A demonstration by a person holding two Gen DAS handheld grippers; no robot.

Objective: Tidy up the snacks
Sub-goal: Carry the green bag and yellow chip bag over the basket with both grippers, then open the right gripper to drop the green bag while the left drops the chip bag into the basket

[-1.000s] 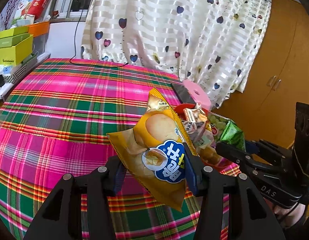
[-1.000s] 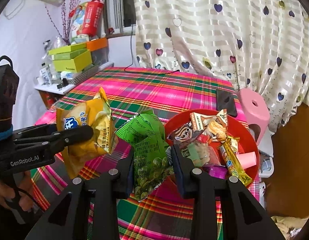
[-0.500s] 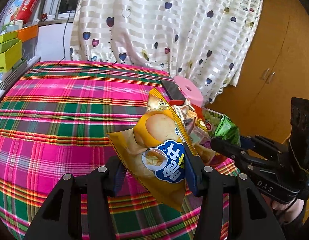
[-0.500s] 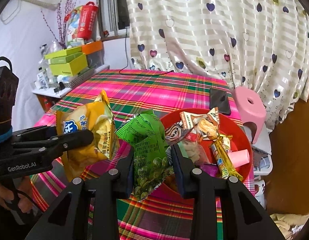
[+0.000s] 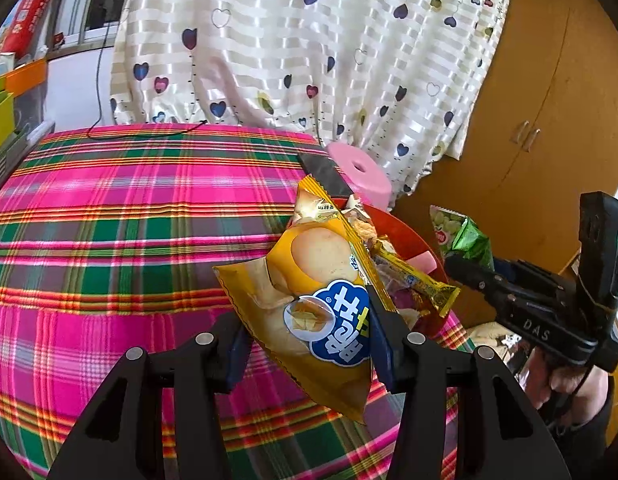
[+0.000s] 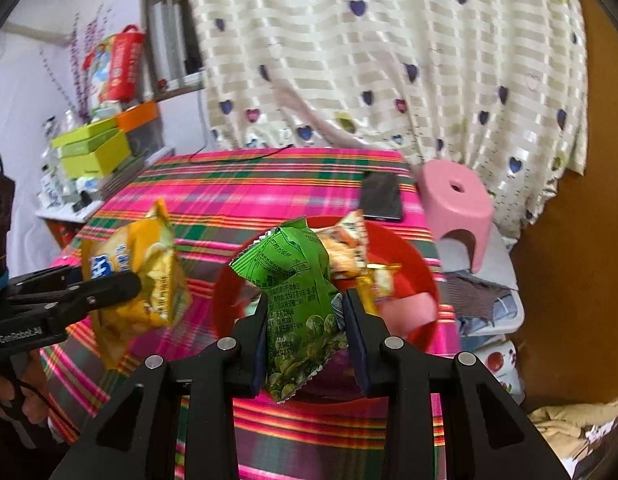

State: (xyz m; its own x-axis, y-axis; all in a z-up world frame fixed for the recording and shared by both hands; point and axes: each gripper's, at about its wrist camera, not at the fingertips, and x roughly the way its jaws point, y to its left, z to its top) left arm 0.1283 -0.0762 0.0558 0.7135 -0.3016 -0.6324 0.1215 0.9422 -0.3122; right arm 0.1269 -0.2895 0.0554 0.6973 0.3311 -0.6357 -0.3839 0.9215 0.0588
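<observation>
In the right wrist view, the bowl (image 6: pixel 413 248) sits on the table (image 6: pixel 237 184) at centre, snacks heaped in it. A phone (image 6: pixel 381 196) lies at its 12 o'clock, a stool (image 6: pixel 457 200) off the table edge at 2 o'clock, stacked boxes (image 6: pixel 97 152) at 10 o'clock

Both grippers are black plastic tools with angular, cut-out frames, silver screw heads along each arm and dark blue pads lining the fingers (image 5: pixel 379 334). Seen from the left wrist camera, the right gripper (image 5: pixel 465 266) carries white "DAS" lettering, a boxy black camera block with a small green light, and a thin black cable by the dark-sleeved hand (image 5: pixel 565 384). The left gripper (image 6: pixel 121 286) reads "GenRobot.AI" in white, with a teal band behind it.
</observation>
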